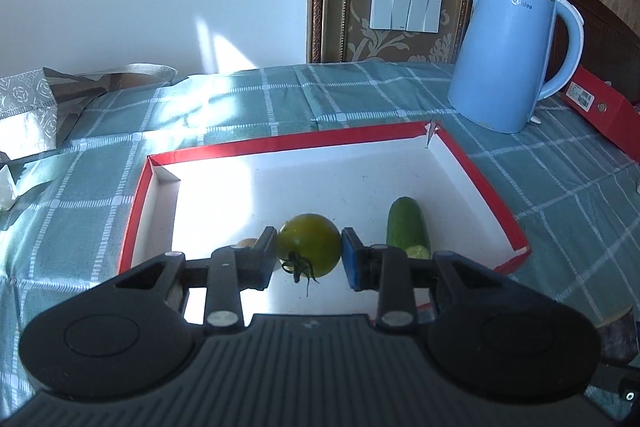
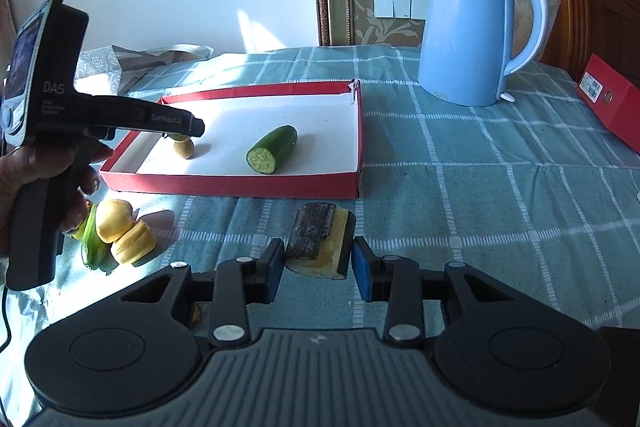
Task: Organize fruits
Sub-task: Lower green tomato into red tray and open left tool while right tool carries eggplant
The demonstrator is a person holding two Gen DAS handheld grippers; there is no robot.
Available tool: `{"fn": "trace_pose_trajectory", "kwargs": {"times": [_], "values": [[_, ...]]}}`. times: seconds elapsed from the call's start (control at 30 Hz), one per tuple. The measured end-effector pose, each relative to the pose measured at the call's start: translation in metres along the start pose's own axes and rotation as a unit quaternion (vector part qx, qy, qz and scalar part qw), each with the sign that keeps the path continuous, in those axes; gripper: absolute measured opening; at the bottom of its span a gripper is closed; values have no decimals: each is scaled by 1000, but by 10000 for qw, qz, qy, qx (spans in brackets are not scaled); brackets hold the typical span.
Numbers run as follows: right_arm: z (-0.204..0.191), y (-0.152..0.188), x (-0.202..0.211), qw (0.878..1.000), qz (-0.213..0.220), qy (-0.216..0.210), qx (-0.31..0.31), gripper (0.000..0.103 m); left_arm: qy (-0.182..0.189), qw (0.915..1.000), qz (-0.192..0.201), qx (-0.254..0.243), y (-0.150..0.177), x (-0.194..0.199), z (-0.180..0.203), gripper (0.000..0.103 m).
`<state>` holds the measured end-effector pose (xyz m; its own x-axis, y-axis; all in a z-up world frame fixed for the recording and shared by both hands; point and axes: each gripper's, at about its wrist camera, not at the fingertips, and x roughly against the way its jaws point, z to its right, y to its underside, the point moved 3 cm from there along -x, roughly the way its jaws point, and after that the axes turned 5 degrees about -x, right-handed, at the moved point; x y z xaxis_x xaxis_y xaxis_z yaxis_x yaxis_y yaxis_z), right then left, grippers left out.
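The left hand-held gripper [image 1: 309,259] is clamped on a green tomato [image 1: 309,245], one pad on each flank and the stalk hanging down toward the camera. It hangs above the near part of a red-rimmed white tray [image 1: 496,195]. Just beyond its right finger a cut cucumber piece [image 1: 408,227] lies on the tray floor, and a small yellowish fruit [image 1: 248,242] peeks out behind its left finger.

The right hand-held gripper [image 2: 318,267] is closed on a chunk with dark rind and yellow flesh [image 2: 320,241], probably sugarcane, held over the checked surface [image 2: 480,187] short of the tray's near wall.

The tomato is round and smooth and is gripped only at its widest line, so a tilt or a jolt could roll it out of the pads. Released from this height, it may run across the bare floor into the cucumber piece. The two grippers also look headed for the same tray, so they could collide over it. The chunk's flesh side looks moist and may slide.

Only the right wrist view shows the person's hand [image 2: 44,175] on the left tool and the yellow pieces [image 2: 126,231] and another cucumber [image 2: 93,245] waiting on the surface to its left. There the tomato is hidden behind the tool's nose. Only the left wrist view shows the grip on the tomato.
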<state>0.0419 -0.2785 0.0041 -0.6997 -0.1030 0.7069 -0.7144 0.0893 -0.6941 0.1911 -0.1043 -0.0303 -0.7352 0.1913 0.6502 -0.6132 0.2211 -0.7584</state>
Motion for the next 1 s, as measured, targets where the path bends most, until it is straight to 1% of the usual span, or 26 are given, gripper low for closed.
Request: {"fn": "trace_pose_trajectory", "kwargs": {"times": [0.17,0.33,0.7,1.0], "values": [[5,-2,-5,10000,-32,-29,53,35,-94,9996,-249,55,0,-29,-1,31],[11,-4,-9,10000,-79,-36,32,35,-140,9993,-338,67,2,-41,-2,31],[12,-5,-15,9998,-173,-61,52,35,-161,9988,-452,83,9,-51,-2,31],[11,-4,-16,9997,-236,-53,60,35,-120,9990,-415,70,12,-49,-3,31]]}}
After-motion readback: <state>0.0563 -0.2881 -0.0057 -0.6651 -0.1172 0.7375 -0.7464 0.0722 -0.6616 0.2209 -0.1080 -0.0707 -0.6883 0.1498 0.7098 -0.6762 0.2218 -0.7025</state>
